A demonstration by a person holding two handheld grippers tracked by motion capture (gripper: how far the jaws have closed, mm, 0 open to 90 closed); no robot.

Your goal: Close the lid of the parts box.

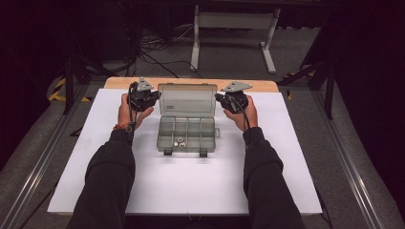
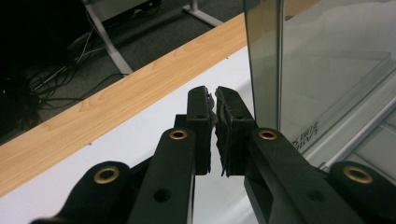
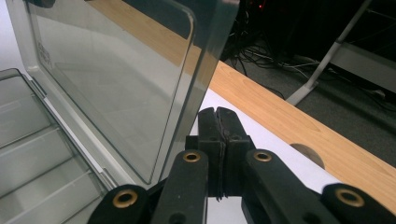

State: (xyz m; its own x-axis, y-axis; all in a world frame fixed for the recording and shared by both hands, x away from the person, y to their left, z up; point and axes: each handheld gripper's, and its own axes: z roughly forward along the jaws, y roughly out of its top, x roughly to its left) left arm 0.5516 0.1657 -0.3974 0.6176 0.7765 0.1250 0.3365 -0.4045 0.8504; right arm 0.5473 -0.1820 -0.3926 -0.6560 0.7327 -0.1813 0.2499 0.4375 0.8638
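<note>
A clear plastic compartment box (image 1: 186,134) sits on the white table top (image 1: 167,186), its lid (image 1: 187,99) standing up at the back. A few small round metal pieces (image 1: 180,141) lie in its front compartments. My left gripper (image 1: 154,97) hovers at the lid's left edge, shut with nothing between its pads. In the left gripper view the jaws (image 2: 215,100) almost touch, and the lid edge (image 2: 266,60) stands just to their right. My right gripper (image 1: 220,98) sits at the lid's right edge, shut and empty; its closed tips (image 3: 216,112) lie beside the lid (image 3: 126,70).
A wooden table edge (image 1: 191,84) runs behind the white top. Beyond it stand a white metal frame (image 1: 234,33) and cables (image 1: 153,47) on the grey floor. Two black latches (image 1: 185,152) hang off the box's front. Dark sleeves (image 1: 107,181) come in from below.
</note>
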